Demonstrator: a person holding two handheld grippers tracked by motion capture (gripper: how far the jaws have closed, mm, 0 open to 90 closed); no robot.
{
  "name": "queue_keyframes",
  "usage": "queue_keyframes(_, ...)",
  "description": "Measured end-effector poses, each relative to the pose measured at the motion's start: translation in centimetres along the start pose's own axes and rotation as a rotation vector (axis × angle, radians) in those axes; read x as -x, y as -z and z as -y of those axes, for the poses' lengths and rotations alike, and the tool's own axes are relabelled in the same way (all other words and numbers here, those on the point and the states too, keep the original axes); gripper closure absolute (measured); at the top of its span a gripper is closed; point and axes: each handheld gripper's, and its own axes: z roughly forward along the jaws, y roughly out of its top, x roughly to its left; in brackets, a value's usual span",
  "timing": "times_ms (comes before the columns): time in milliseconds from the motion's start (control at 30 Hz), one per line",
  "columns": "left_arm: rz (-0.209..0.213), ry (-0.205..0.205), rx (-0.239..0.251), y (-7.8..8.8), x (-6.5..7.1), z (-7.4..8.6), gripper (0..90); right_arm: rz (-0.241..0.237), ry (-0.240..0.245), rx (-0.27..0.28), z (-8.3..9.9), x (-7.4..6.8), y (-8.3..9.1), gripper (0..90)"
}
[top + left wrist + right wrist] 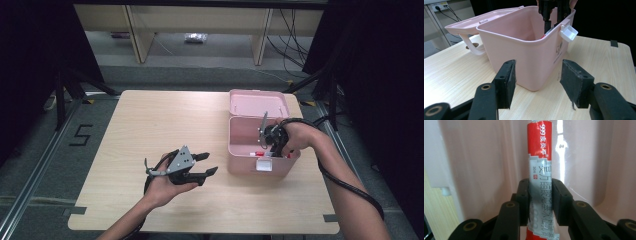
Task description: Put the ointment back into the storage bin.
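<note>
standing lengthwise between the right gripper's (540, 202) two black jaws, a red, white and grey tube (541, 170) with printed lettering is clamped from both sides, the pads pressing on its grey middle part while its red end runs on ahead toward the glossy inner wall of a pink box (486, 157). seen from the high view, that right gripper (271, 146) points down into the open pink box (240, 162) near its front right corner, and a bit of the red tube (259, 154) peeks out just below the rim. the box's lid (257, 102) is swung back and lies behind it, and a small white latch (263, 164) hangs at the front wall. the box sits on the right half of a pale wooden table (150, 125). the left gripper (202, 165) is held just above the table, a little apart from the box's left side, its jaws spread wide with nothing between them; in the left gripper view the box's near corner (534, 60) shows beyond the gap between those jaws, not touched by them.
</note>
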Motion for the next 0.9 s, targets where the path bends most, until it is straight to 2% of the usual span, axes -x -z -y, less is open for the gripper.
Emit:
queue_keyframes(33,0.001,-0.001,0.000,0.0,0.0,0.0,45.2,-0.006,-0.030,-0.011,-0.1,-0.2,0.1,71.2)
queue_keyframes(167,0.000,-0.002,-0.001,0.0,0.0,0.0,45.2,-0.002,-0.031,-0.009,0.0,-0.2,0.0,71.2)
queue_keyframes(200,0.000,-0.003,-0.002,0.0,0.0,0.0,45.2,-0.005,-0.046,-0.014,0.0,-0.2,0.0,71.2)
queue_keyframes(367,-0.001,-0.002,-0.002,0.0,0.0,0.0,45.1,-0.016,-0.035,-0.010,0.0,-0.1,0.0,71.1)
queue_keyframes(400,-0.001,-0.003,-0.002,0.0,-0.1,0.0,45.1,-0.010,-0.016,0.001,0.1,0.1,-0.1,71.1)
queue_keyframes(433,0.000,-0.006,-0.001,0.0,-0.1,0.0,45.1,-0.005,-0.023,0.004,0.1,0.1,-0.1,70.9)
queue_keyframes(467,0.005,-0.007,0.008,0.0,-0.1,0.0,45.1,-0.004,-0.055,-0.003,0.0,-0.1,0.0,70.5)
queue_keyframes(500,0.009,-0.005,0.012,-0.1,-0.1,0.0,45.1,-0.016,-0.066,-0.002,0.0,-0.1,0.0,68.6)
queue_keyframes(533,0.001,-0.006,0.001,0.0,-0.1,-0.1,45.1,-0.019,-0.129,-0.009,0.1,-0.2,0.2,62.3)
queue_keyframes(567,0.009,-0.005,0.012,-0.1,-0.1,0.0,45.1,-0.019,-0.129,-0.009,0.1,-0.2,0.2,62.3)
queue_keyframes(600,-0.001,-0.002,-0.001,0.0,0.0,0.0,45.1,-0.015,-0.138,-0.010,0.1,-0.2,0.3,60.7)
queue_keyframes(733,0.003,-0.007,-0.001,-0.1,-0.1,0.0,45.1,-0.007,-0.149,-0.002,0.4,0.0,0.7,61.1)
queue_keyframes(767,0.004,-0.006,0.000,-0.1,0.0,0.0,45.1,0.006,-0.169,0.000,0.4,-0.2,0.8,61.7)
queue_keyframes(800,0.004,-0.005,0.001,-0.1,0.0,0.0,45.1,0.004,-0.155,0.011,0.5,-0.1,0.8,62.1)
queue_keyframes(833,0.006,-0.006,0.002,-0.1,0.0,0.0,45.1,0.028,-0.119,0.007,0.6,0.2,0.9,63.2)
queue_keyframes(867,0.005,-0.002,0.002,-0.1,0.0,0.0,45.3,0.028,-0.114,0.009,0.7,0.2,1.0,65.0)
queue_keyframes(900,0.002,-0.001,-0.003,-0.1,0.1,-0.1,45.3,0.024,-0.145,0.006,0.7,0.1,1.1,66.6)
